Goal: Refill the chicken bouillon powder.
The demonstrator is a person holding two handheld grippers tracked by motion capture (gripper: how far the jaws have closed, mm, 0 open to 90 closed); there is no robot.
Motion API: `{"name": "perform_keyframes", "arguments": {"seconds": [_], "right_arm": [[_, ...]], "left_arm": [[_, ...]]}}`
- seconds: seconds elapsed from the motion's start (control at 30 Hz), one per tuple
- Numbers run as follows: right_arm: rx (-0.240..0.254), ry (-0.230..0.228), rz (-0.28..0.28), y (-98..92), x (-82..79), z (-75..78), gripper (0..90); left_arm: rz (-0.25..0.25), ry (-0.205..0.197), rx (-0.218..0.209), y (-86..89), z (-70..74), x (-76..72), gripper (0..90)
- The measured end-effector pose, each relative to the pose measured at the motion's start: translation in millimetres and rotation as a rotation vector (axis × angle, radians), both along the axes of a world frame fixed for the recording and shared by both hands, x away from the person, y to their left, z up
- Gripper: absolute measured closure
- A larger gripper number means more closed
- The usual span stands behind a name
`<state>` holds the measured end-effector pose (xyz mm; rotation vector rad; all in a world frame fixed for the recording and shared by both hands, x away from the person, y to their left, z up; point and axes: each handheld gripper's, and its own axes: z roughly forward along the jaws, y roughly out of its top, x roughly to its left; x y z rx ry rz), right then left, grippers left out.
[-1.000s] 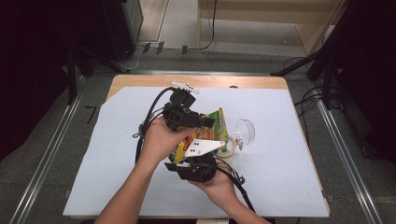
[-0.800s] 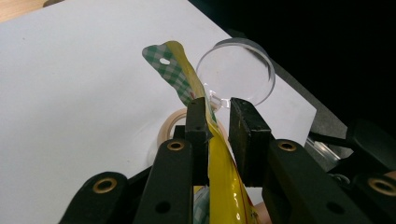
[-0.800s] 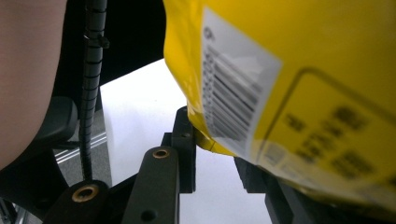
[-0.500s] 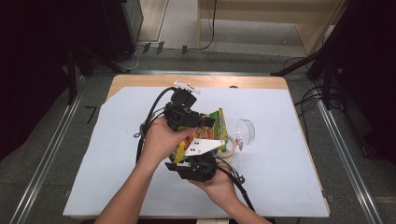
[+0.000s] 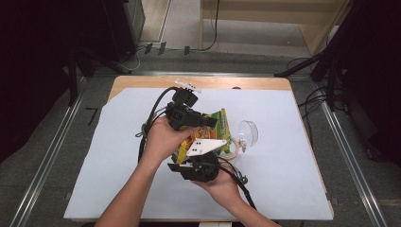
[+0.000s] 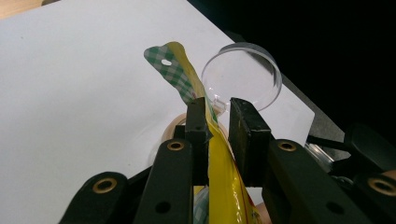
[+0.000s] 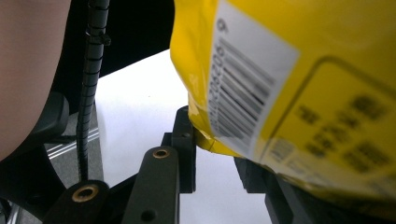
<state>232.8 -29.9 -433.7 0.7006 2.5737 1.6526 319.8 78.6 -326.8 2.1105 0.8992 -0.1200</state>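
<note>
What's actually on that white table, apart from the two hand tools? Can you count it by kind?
Yellow snack bag: 1
Clear plastic dish: 1
Roll of tape: 1
Total: 3

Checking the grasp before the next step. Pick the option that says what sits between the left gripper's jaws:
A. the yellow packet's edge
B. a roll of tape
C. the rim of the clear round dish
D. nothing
A: in the left gripper view the yellow packet runs up between the two black jaws of the left gripper, while the clear round dish lies beyond them on the table.
</note>
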Motion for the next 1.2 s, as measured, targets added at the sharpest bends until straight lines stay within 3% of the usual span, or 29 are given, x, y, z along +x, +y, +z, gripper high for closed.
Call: {"name": "perform_keyframes", "arguments": {"seconds": [0.47, 1.2], "right_arm": [[0.006, -0.008, -0.007, 0.6, -4.2, 0.2, 73.0], [0.004, -0.007, -0.014, -1.5, -3.9, 0.0, 73.0]], "left_arm": [[-0.008, -0.006, 0.016, -2.6, 1.5, -3.2, 77.9], [-0.015, -0.015, 0.006, -3.9, 1.1, -2.5, 78.2]]}}
